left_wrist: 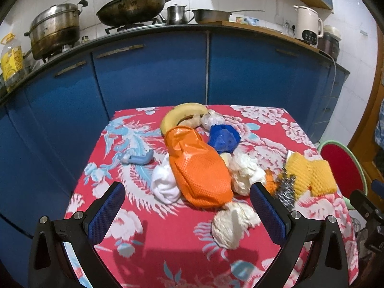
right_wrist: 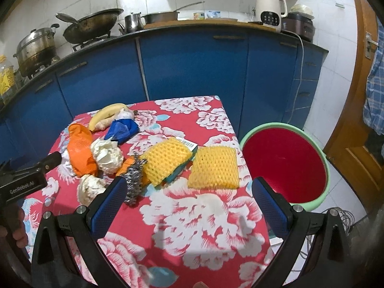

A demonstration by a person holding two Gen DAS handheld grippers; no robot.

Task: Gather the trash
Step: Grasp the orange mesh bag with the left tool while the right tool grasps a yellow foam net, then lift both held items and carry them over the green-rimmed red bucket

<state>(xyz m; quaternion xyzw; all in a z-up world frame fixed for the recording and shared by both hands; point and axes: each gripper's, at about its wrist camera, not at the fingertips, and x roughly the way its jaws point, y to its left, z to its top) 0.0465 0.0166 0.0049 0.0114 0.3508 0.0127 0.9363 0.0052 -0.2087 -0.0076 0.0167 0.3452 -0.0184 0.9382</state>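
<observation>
Ahead of left tongs [left_wrist: 187, 190]: orange bag [left_wrist: 199, 168].

Floral-cloth table [right_wrist: 204, 216] w/ banana [left_wrist: 178, 115], orange bag [left_wrist: 199, 168], foam nets [right_wrist: 213, 168].

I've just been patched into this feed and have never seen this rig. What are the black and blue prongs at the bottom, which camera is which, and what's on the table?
No robot arm here: a person holds one two-finger gripper in each hand, each with a fisheye camera looking forward along its fingers.

The left wrist view shows the left gripper, open and holding nothing, aimed at an orange plastic bag, crumpled white tissues, a blue bag and a banana.

The right wrist view shows the right gripper, also open and holding nothing, facing two yellow foam nets and a steel scourer.

Everything lies on a table with a red flowered cloth. Beside the table, lower down, sits a green-rimmed red basin.
</observation>
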